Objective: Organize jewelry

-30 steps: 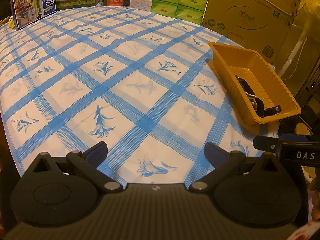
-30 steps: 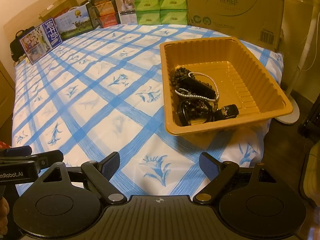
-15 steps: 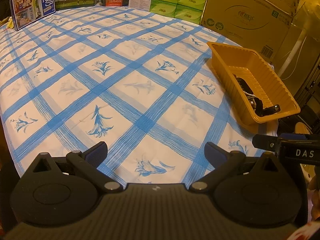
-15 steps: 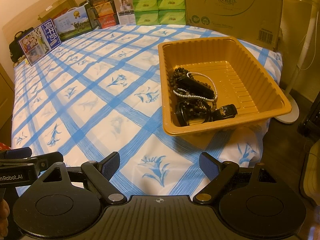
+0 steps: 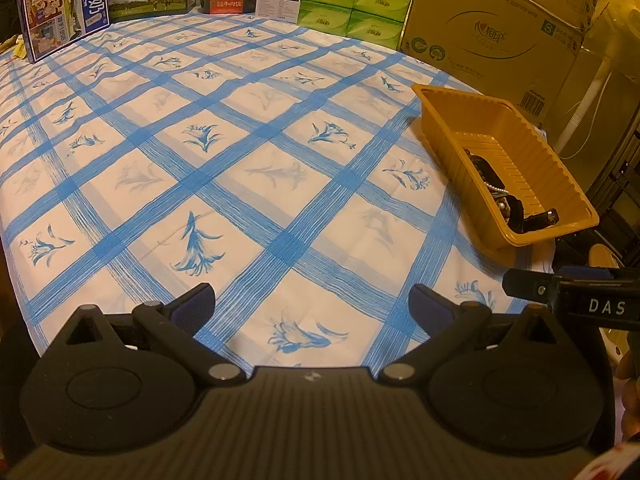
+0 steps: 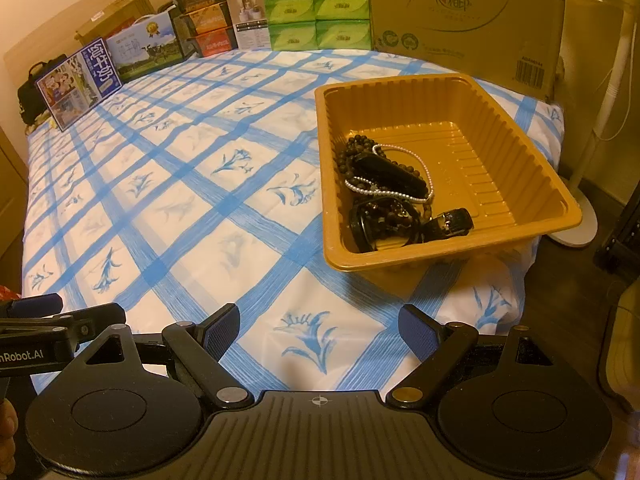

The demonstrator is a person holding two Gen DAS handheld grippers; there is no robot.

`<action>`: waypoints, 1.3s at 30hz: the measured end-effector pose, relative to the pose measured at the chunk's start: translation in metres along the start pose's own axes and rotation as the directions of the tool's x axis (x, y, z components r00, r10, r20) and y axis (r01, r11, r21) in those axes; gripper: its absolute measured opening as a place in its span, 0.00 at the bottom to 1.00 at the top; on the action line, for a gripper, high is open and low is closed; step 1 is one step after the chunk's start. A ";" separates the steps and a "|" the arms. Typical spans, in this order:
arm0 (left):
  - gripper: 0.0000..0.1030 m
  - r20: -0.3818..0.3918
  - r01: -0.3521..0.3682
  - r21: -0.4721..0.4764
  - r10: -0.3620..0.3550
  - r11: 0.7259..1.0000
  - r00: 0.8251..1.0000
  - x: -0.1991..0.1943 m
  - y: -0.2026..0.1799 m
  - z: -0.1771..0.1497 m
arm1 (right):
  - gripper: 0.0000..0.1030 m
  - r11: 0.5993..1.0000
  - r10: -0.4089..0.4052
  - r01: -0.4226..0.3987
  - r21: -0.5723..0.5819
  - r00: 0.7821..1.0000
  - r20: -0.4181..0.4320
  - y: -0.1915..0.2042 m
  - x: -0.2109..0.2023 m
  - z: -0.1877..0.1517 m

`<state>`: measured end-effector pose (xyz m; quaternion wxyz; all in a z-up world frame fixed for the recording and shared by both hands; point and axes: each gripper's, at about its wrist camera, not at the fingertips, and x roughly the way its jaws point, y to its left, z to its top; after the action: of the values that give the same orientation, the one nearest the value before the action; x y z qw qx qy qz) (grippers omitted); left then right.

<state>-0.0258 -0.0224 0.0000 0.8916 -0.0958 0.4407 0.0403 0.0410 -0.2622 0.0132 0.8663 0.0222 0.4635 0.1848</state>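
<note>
Much of the jewelry is hard to sort out: it lies tangled in the near left corner of the orange plastic tray (image 6: pixel 520 152), and from the left wrist view the tray's (image 5: pixel 448 128) near wall hides most of the heap, leaving only a dark strip and a bit of pale chain. From the right wrist view I can pick out one dark beaded bracelet (image 6: pixel 347 156), one thin pearl-like strand (image 6: pixel 416 160) looped over an elongated glossy black piece (image 6: pixel 390 174), a round black item (image 6: pixel 384 222) whose details blur together, and a small black clasp-like object (image 6: pixel 452 222) beside it. The tray is shallow, rectangular, with ribbed walls, and sits near the bed's right edge on a soft sheet (image 6: pixel 200 208) checked in blue bands with blue flower prints. The left gripper (image 5: pixel 311 306) and the right gripper (image 6: pixel 319 330) both hover over the near edge of the sheet, jaws spread wide with nothing between their blue ribbed pads. Along the far side stand six green tissue packs (image 6: pixel 316 4), a large cardboard carton (image 6: pixel 464 12) cut off at the top, and several printed boxes.
</note>
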 end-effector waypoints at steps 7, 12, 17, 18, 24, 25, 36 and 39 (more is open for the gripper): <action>0.99 -0.001 0.000 0.000 0.000 1.000 1.000 0.000 0.000 0.000 | 0.83 1.000 0.000 0.000 0.000 1.000 0.000 0.000 0.000 0.000; 0.99 0.000 0.001 0.000 -0.001 1.000 1.000 0.000 0.000 0.000 | 0.83 1.000 0.000 0.000 0.000 1.000 0.000 0.000 0.000 0.000; 0.99 0.000 0.000 0.001 0.000 1.000 1.000 0.000 0.000 0.000 | 0.83 1.000 0.000 0.000 0.001 1.000 0.001 -0.001 0.000 0.000; 0.99 0.000 0.001 0.000 -0.001 1.000 1.000 0.000 0.000 0.000 | 0.83 1.000 -0.001 0.001 0.001 1.000 0.000 -0.001 0.000 0.000; 0.99 0.000 0.000 0.000 0.000 1.000 1.000 0.000 -0.001 0.000 | 0.83 1.000 0.000 0.000 0.001 1.000 0.001 -0.001 0.000 0.000; 0.99 0.000 0.000 0.000 0.000 1.000 1.000 0.000 -0.001 0.000 | 0.83 1.000 0.000 0.000 0.000 1.000 0.001 -0.001 0.000 0.000; 0.99 -0.001 0.000 -0.001 0.000 1.000 1.000 0.001 -0.001 0.000 | 0.83 1.000 -0.001 0.001 0.002 1.000 0.000 -0.003 0.000 0.000; 0.99 -0.001 0.000 0.000 0.000 1.000 1.000 0.001 -0.002 0.000 | 0.83 1.000 -0.001 0.001 0.003 1.000 0.000 -0.002 0.001 0.000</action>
<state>-0.0251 -0.0242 -0.0007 0.8914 -0.0955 0.4412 0.0403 0.0419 -0.2642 0.0122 0.8663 0.0233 0.4639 0.1840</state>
